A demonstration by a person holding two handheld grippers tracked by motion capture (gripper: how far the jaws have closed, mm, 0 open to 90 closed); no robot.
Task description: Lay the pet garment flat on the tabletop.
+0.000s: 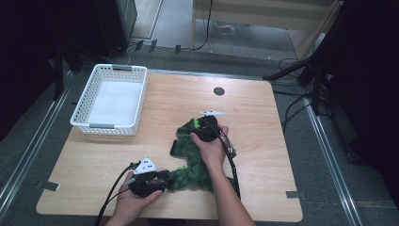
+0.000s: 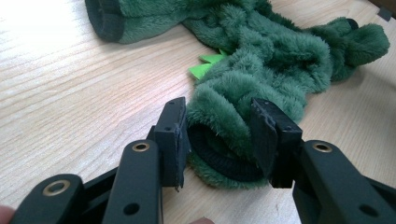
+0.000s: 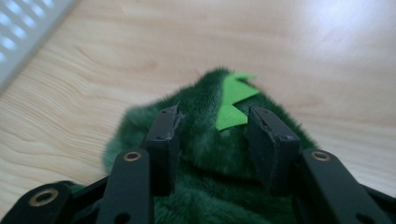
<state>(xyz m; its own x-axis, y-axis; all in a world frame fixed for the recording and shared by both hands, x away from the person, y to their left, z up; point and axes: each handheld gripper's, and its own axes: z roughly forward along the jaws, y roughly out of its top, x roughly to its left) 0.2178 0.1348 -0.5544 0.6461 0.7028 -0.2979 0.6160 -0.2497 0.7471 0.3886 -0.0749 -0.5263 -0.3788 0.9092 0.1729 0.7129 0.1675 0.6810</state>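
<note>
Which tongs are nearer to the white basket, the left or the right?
Left, though only slightly. The left tongs sit below the white basket, at the table's near edge; the right tongs are off to its right.

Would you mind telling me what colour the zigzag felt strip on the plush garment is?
Bright lime green zigzag felt strip, clearest in the right gripper view.

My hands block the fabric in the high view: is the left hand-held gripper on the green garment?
Observer: The left hand-held gripper straddles the black-lined cuff of the green garment, jaws wide apart.
Operator: And the right one?
Observer: The right hand-held gripper is open over the fleece, with the bright green felt spikes between its jaws.
</note>
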